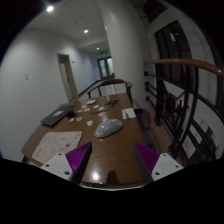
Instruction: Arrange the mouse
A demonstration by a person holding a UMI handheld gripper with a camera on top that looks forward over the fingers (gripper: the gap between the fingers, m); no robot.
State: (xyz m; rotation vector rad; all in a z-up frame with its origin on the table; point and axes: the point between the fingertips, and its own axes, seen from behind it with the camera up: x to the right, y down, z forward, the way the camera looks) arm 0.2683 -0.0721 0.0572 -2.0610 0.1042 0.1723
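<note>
A grey mouse (108,128) lies on a long brown wooden table (112,152), a little beyond my fingers and between their lines. My gripper (112,158) is open and empty above the table's near end. Its purple pads (76,157) stand wide apart, with bare tabletop between them.
A white sheet of paper (56,145) lies left of the mouse. A dark laptop (57,115) sits further back left. Small papers and objects (95,103) lie at the far end, with a chair (118,90) beyond. A stair railing (185,100) runs along the right.
</note>
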